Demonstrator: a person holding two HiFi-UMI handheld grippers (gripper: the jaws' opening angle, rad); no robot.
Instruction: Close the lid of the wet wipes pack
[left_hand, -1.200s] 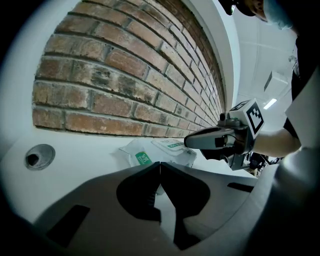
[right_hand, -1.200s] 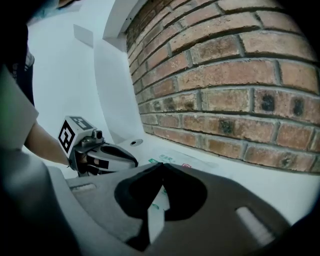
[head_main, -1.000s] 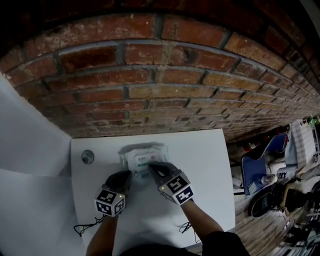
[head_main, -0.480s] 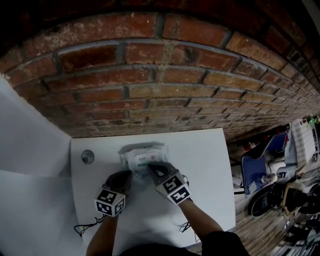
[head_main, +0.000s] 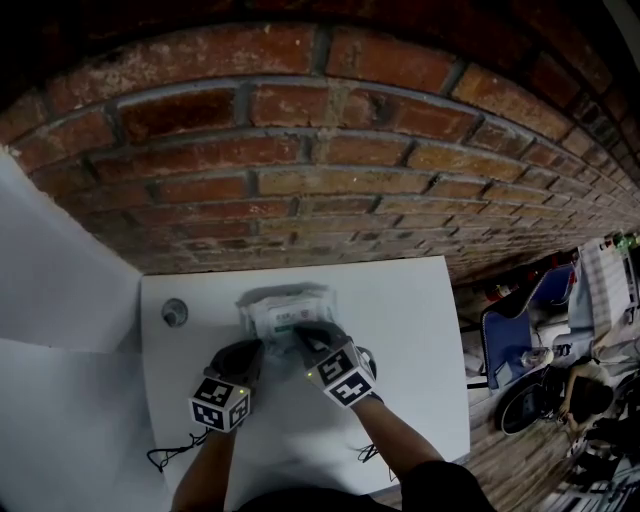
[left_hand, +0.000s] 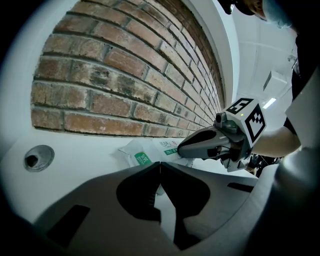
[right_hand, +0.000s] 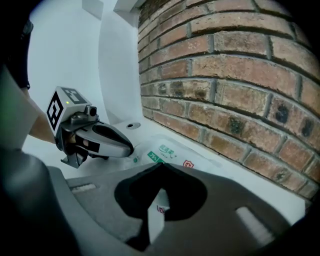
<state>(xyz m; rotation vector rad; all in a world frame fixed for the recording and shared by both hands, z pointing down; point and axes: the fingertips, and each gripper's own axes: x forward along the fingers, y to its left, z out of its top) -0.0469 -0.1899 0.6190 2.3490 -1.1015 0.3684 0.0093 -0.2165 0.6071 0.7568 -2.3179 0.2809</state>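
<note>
up by the red brick wall (head_main: 300, 150), nosing at the soft white green-labelled wet wipes pack (head_main: 285, 308) lying on the white table (head_main: 400, 300), left gripper (head_main: 254, 350) and right gripper (head_main: 301, 334) both pressed together, empty. probably squishing and sliding, so pushing on the stiffer lid.

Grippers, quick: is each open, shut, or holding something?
Left gripper: shut, nothing gripped, tips at the wet wipes pack.
Right gripper: shut, nothing gripped, tips over the pack.

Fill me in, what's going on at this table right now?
A person works at a wet wipes pack on a white table by a brick wall. The left tool and the right tool are both shut, down at the pack's near edge. Whether the lid is closed isn't clear.
</note>
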